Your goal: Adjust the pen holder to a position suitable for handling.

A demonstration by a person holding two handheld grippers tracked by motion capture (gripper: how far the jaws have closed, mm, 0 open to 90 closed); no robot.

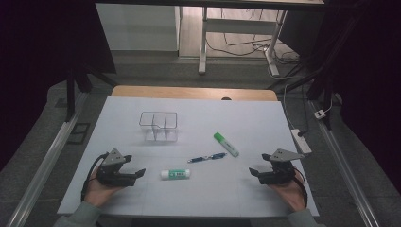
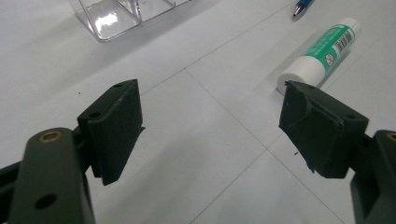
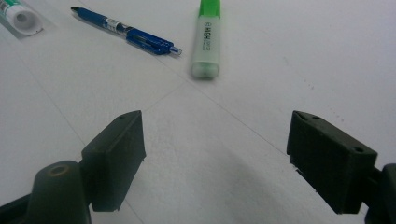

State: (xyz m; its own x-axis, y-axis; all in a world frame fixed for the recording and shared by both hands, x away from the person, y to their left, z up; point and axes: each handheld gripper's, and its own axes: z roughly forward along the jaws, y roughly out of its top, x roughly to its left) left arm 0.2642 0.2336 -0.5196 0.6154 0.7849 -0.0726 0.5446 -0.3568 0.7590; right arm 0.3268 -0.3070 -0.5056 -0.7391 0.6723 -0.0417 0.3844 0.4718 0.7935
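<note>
High view: left claw [image 1: 140, 173] and right claw [image 1: 252, 172] rest wide open and empty on the tabletop [image 1: 265, 123]; judged step: approach.

Left gripper view: glue stick [image 2: 320, 54] lies just beyond one jaw, the clear organizer [image 2: 122, 14] farther off.

Right gripper view: blue pen [image 3: 125, 31] and green highlighter [image 3: 207, 38] lie ahead, unobstructed.

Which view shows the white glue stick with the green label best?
The left gripper view: the white plastic glue stick with the green label lies close, with barcode and cap end readable. The high view shows it whole but small. The right gripper view catches just its white end at the frame corner.
</note>
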